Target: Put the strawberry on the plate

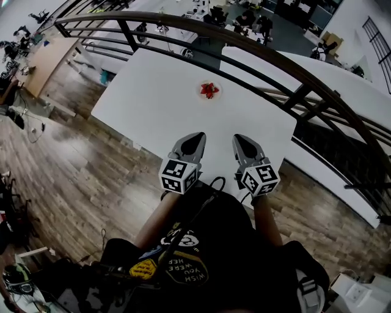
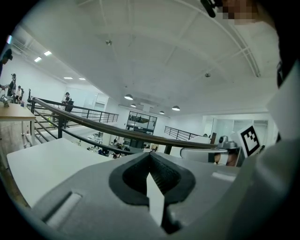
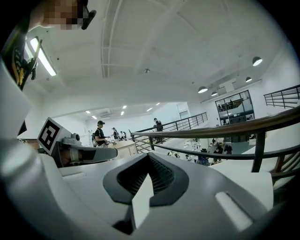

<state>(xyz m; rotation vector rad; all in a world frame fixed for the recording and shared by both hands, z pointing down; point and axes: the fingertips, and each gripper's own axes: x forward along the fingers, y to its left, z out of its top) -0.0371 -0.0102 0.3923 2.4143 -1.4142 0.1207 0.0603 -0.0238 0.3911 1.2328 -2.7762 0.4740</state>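
White desk [image 1: 153, 104] stands beside a dark railing [image 1: 134, 16] over an open office. At its far side the strawberry [image 1: 209, 90] lies on a small plate [image 1: 200, 92]. My left gripper [image 1: 197, 138] and right gripper [image 1: 239, 139] hang side by side at the near edge, well apart from it, fingers closed on nothing.

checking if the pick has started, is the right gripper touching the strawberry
Apart. The head view shows the right gripper at the near edge of the white table, with bare tabletop between it and the strawberry.
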